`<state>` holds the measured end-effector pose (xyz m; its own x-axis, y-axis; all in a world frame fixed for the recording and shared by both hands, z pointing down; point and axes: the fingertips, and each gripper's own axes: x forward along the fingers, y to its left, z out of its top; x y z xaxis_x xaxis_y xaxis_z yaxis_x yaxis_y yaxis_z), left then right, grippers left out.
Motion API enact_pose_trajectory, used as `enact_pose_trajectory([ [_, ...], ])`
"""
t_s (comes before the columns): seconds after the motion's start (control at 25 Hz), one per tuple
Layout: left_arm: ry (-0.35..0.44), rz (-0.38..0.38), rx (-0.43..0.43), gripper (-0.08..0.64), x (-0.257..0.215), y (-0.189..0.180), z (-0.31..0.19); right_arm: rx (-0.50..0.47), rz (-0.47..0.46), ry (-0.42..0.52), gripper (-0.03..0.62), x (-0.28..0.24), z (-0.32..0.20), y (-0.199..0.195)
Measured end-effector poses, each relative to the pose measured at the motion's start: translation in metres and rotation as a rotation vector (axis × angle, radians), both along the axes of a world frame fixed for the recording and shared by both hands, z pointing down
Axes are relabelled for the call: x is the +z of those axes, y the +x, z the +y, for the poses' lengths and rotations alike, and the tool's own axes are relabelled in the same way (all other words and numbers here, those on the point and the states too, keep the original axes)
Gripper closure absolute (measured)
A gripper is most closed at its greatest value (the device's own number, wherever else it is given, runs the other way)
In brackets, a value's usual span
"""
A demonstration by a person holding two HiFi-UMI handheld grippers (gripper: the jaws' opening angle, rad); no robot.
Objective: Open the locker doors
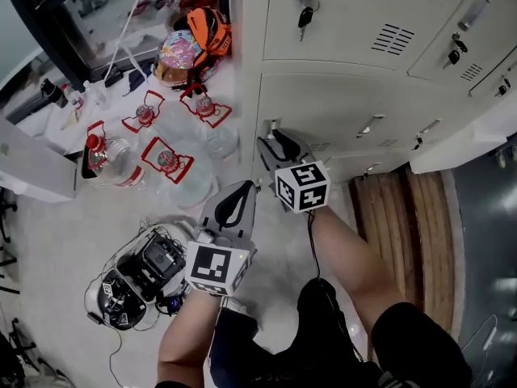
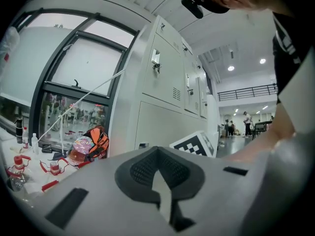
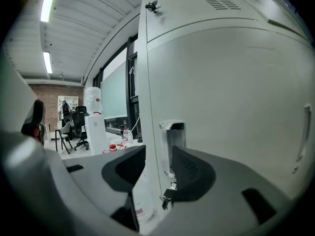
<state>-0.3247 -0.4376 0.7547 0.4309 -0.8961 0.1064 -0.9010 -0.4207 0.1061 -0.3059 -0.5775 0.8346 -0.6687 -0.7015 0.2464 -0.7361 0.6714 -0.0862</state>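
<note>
the lockers stand at the right, and the closed door at their left edge has a chrome handle by its own left edge. the right gripper holds its jaws apart around this handle without pressing, i think ready to pull. the left gripper, jaws together and empty, waits away from the lockers.

The pale grey, vented locker doors before me are all shut, a key hanging in the upper one's lock, and the lower door's chrome handle stands upright between my right tongs' parted jaws.
</note>
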Motion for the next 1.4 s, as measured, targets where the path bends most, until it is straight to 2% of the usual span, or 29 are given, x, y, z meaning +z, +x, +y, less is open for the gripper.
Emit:
enact_pose_trajectory([
  [0.44,0.014,-0.009,-0.030,0.561,0.018,-0.001,0.004,-0.017,0.018,0.028,0.422,0.011,-0.017,-0.019],
  [0.6,0.012,-0.009,-0.032,0.561,0.016,0.003,0.011,-0.002,0.028,0.012,0.433,0.012,-0.015,-0.017],
  [0.8,0.007,-0.015,-0.042,0.561,0.011,0.005,0.018,0.021,0.054,0.000,0.480,0.012,-0.011,-0.012],
  [1.4,-0.037,-0.012,-0.037,0.561,-0.021,0.028,0.054,0.003,0.123,-0.014,0.488,0.012,0.049,0.017],
])
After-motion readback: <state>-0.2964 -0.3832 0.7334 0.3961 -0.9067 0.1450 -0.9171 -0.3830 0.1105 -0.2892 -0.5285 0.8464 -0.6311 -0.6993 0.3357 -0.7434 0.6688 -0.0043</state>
